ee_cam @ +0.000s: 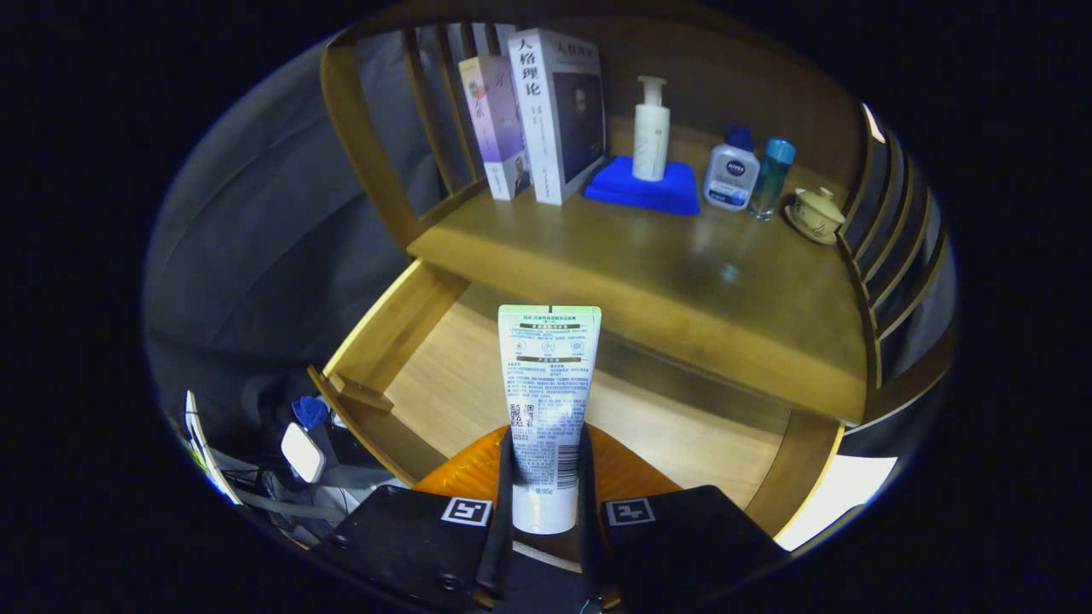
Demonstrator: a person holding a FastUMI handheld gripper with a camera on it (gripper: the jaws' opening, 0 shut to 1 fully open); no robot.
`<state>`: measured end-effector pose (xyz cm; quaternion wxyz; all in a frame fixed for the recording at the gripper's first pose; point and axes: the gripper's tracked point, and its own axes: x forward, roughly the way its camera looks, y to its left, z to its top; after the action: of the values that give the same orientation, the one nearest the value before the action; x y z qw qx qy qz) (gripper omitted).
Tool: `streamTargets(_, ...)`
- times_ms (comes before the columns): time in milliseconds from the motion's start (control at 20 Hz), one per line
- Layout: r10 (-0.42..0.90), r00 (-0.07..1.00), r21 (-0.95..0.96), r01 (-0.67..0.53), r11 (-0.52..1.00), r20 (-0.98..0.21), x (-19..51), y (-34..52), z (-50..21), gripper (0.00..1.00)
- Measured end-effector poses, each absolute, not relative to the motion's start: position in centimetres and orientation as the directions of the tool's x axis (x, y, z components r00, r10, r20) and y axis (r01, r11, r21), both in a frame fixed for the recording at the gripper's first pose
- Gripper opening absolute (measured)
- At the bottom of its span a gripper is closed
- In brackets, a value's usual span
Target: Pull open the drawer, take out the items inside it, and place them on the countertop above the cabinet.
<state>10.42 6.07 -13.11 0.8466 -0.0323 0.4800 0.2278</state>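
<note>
Between the fingers at the bottom centre of the frame stands a white tube (546,409), upright with its cap end down and its flat crimped end up; the gripper (546,486) is clamped on its lower part, both fingers pressing its sides. Behind and below the tube lies the open drawer (674,426), its pale wooden floor bare apart from an orange thing (465,469) showing just behind the fingers, too hidden to tell what it is. Above the drawer, across the middle of the frame, runs the countertop (648,273). Along its back, upper centre, stand two books (533,115), then a pump bottle (651,128) on a folded blue cloth (644,192), a small white bottle (731,177), a slim teal bottle (772,177) and a lidded cup (816,213) at upper right.
</note>
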Motion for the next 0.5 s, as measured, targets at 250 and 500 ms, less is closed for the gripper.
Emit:
streamTargets(250, 0.336, 0.491, 0.171, -0.351, 0.921, -0.804, 15.7, 5.2, -10.7, 0.34)
streamTargets(500, 0.299, 0.520, 0.194, -0.248, 0.949, -0.800, 21.2, 4.2, -10.4, 0.34)
